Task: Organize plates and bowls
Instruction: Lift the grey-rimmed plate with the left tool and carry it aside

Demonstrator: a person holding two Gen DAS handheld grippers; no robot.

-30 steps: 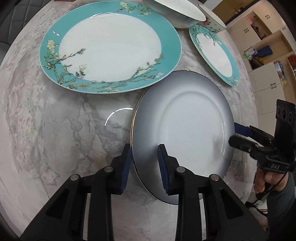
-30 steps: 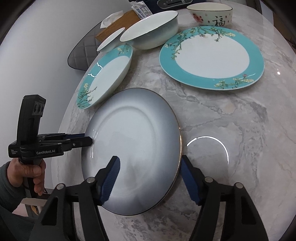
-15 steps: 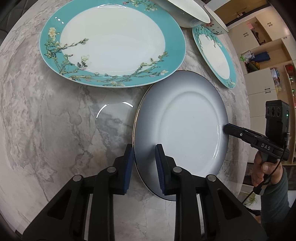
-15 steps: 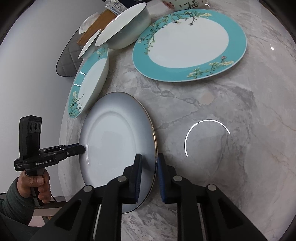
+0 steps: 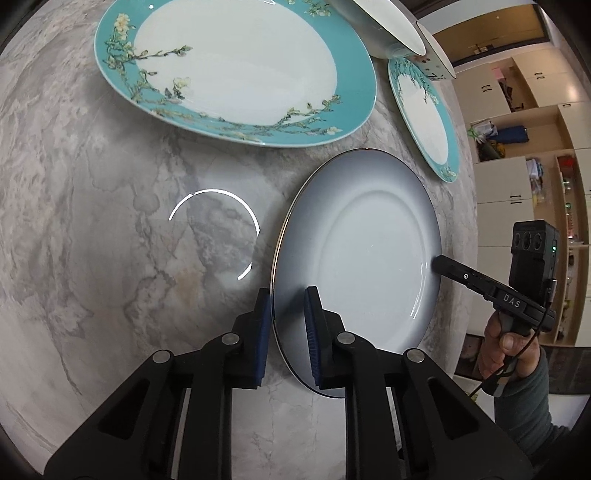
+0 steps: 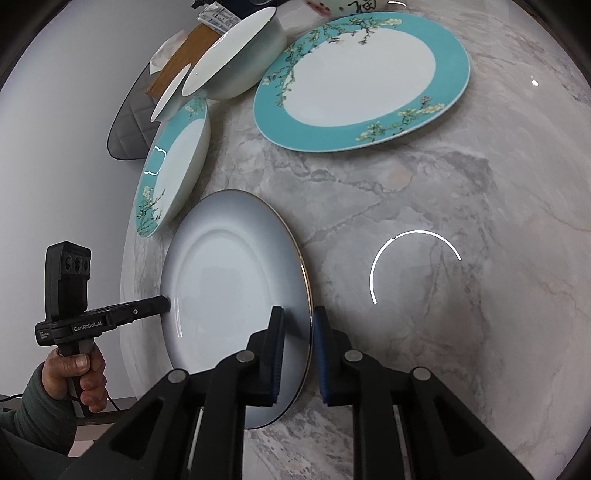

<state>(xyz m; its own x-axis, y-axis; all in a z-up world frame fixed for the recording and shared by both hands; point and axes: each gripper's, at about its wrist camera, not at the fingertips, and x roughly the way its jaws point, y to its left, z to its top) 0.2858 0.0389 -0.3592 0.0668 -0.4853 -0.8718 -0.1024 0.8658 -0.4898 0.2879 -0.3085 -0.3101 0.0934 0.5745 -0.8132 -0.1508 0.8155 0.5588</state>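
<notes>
A grey plate (image 5: pixel 369 258) with a thin gold rim lies on the marble table (image 5: pixel 110 258), close to its edge. My left gripper (image 5: pixel 286 321) straddles the plate's near left rim, one pad under it and one on top. Its jaws are closing, and the pads sit against the rim. My right gripper (image 6: pixel 299 343) is shut on the opposite rim of the same grey plate (image 6: pixel 229 288). Each view shows the other gripper's tip at the far rim, the right gripper (image 5: pixel 439 262) and the left gripper (image 6: pixel 164 302). I cannot tell whether the plate has left the table.
A large teal flowered plate (image 5: pixel 236 66) lies beyond the grey one. A smaller teal plate (image 5: pixel 424 110) sits by the table edge, and a white bowl (image 5: pixel 380 26) stands behind it. A small bowl (image 6: pixel 347 5) with a red character is at the back. Shelves (image 5: pixel 517 147) stand past the table.
The right gripper's jaws went from wide around the plate to tight on its rim. The left jaws narrowed onto the opposite rim. Both grippers rolled a little.
</notes>
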